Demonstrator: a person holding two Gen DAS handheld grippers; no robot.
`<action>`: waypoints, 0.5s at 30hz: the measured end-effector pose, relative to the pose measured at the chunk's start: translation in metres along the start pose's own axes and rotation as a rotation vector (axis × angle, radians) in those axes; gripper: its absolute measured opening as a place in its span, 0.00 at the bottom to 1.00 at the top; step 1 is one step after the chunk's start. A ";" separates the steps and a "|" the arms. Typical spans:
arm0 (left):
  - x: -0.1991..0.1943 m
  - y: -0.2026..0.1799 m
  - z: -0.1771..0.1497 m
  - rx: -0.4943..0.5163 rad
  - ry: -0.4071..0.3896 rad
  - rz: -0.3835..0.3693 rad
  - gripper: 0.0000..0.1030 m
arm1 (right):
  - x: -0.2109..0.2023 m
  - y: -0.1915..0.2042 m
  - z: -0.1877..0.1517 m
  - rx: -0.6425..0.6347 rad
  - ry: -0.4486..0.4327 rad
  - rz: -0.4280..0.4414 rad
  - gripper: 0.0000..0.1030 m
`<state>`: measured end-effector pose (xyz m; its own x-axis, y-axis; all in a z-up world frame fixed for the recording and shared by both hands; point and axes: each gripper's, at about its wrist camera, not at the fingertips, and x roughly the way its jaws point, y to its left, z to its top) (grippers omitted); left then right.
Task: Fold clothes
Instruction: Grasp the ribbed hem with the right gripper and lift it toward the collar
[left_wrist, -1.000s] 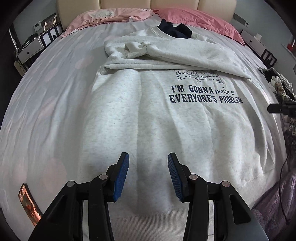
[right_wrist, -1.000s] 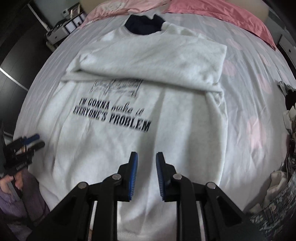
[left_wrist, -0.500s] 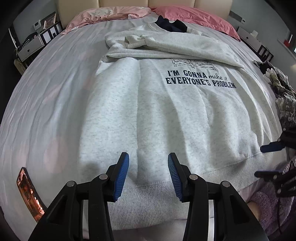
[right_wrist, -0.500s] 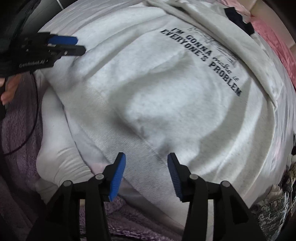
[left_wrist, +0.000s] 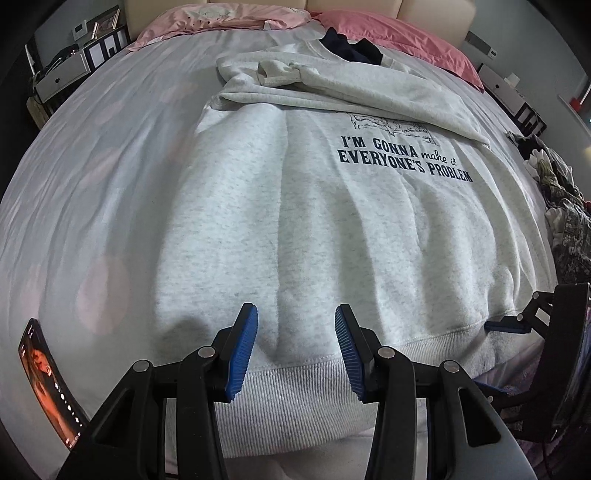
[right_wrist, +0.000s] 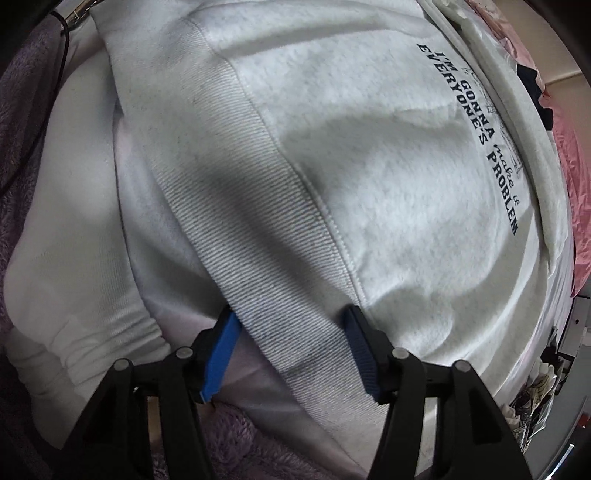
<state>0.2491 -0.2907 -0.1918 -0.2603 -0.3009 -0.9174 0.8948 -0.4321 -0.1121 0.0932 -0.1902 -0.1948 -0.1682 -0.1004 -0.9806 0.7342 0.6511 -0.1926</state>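
A light grey sweatshirt (left_wrist: 314, 221) with dark lettering lies flat on the bed, its sleeves (left_wrist: 351, 85) folded across the chest. My left gripper (left_wrist: 295, 332) hangs open just above the ribbed hem (left_wrist: 288, 384), with nothing pinched. In the right wrist view the same sweatshirt (right_wrist: 369, 166) fills the frame. My right gripper (right_wrist: 290, 332) points down at the hem band (right_wrist: 258, 206). Its jaws are opening, and the band lies between the fingers without being pressed. The right gripper (left_wrist: 506, 326) also shows at the hem's right corner in the left wrist view.
A lit phone (left_wrist: 48, 380) lies on the pale sheet (left_wrist: 92, 166) at the near left. Pink pillows (left_wrist: 399, 40) and a dark garment (left_wrist: 351, 46) sit at the head. Loose clothes (left_wrist: 565, 206) pile at the right edge. Purple fleece (right_wrist: 22, 110) hangs beside the bed.
The right gripper rolled, swung down to the hem at the bed's near edge and spread its jaws. The left gripper drew back a little toward the hem.
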 end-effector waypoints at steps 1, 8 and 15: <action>0.000 0.000 0.000 -0.002 0.000 0.000 0.44 | -0.001 -0.001 0.000 0.001 -0.006 -0.010 0.48; -0.002 0.002 -0.001 -0.017 -0.006 -0.002 0.44 | -0.019 -0.023 0.000 0.065 -0.059 -0.034 0.12; -0.011 0.014 0.002 -0.068 -0.064 0.004 0.44 | -0.053 -0.083 0.024 0.186 -0.146 -0.063 0.12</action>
<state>0.2635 -0.2953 -0.1819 -0.2772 -0.3569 -0.8921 0.9179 -0.3727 -0.1361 0.0569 -0.2565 -0.1274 -0.1305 -0.2531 -0.9586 0.8360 0.4916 -0.2437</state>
